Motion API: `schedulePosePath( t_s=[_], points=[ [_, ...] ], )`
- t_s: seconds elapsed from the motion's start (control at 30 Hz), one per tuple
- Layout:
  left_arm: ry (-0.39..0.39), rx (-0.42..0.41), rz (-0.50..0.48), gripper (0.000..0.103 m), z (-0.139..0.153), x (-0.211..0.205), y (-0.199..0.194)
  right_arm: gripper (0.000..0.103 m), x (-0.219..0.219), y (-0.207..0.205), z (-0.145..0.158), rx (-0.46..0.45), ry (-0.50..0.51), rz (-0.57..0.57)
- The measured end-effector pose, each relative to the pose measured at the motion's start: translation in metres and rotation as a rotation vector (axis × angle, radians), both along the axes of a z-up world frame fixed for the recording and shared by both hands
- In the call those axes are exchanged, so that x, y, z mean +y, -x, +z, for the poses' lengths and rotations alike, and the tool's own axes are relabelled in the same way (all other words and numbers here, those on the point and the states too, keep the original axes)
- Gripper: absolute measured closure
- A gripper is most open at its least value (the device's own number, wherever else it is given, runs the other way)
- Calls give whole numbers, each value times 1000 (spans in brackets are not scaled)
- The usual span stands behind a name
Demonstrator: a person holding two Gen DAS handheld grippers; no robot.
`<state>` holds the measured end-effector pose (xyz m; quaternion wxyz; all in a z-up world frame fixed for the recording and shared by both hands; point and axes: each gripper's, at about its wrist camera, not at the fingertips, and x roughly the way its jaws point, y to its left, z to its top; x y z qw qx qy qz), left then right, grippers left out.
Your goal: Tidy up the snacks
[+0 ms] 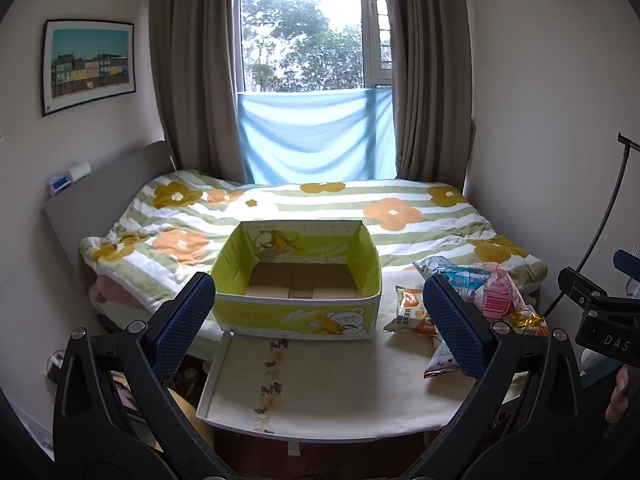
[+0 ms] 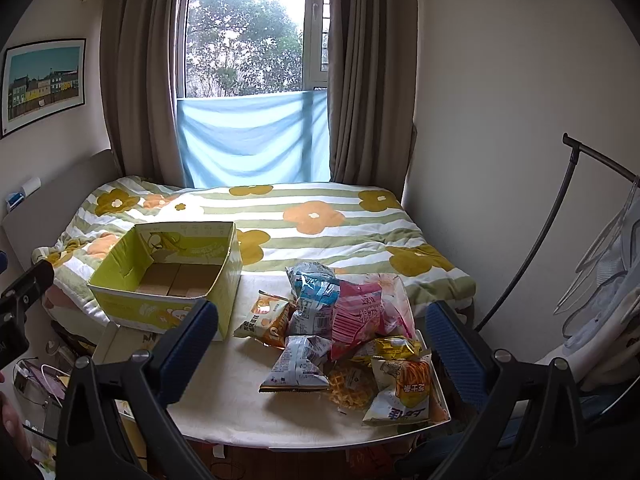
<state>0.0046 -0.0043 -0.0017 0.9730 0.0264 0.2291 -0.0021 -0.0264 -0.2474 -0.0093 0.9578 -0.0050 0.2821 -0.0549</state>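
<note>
1. Centrally, a heap of snack packets (image 2: 344, 332) is seen lying on the desk (image 2: 224, 392), just to the right of the open green box (image 2: 168, 280) and apart from it.
2. Within the heap, a pink packet (image 2: 360, 316) is seen lying on top, with a blue-and-white packet (image 2: 316, 300) touching its box-facing side and an orange packet (image 2: 266, 320) lying nearest the box.
3. At the near edge of the heap, farthest from the box, a silver-blue packet (image 2: 298, 364), a waffle packet (image 2: 352, 390) and a yellow noodle-print packet (image 2: 404, 392) are seen side by side.
4. The green box is seen resting on the far part of the desk with its top open; only bare cardboard is visible on its floor, and a cartoon bear is printed on its front wall.
5. Behind the box, a bed (image 1: 320, 208) covered by a striped flower-print quilt is seen, with a window (image 1: 304, 28), brown curtains and a light blue cloth beyond it.
6. The left gripper (image 1: 320, 316) is held above the near desk edge facing the box, its blue-padded fingers (image 1: 182, 324) spread wide with nothing between them.
7. The right gripper (image 2: 320, 348) is held facing the heap, right of the box, its fingers (image 2: 456, 356) likewise spread wide and touching no packet.
</note>
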Motion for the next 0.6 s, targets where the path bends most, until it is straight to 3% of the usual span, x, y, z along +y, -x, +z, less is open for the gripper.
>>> schedulePosePath(
  t_s=[0.6],
  points=[
    [5,11,0,0,-2,-1,-4,0,-1,-1,-4,8,-4,6]
  ],
)
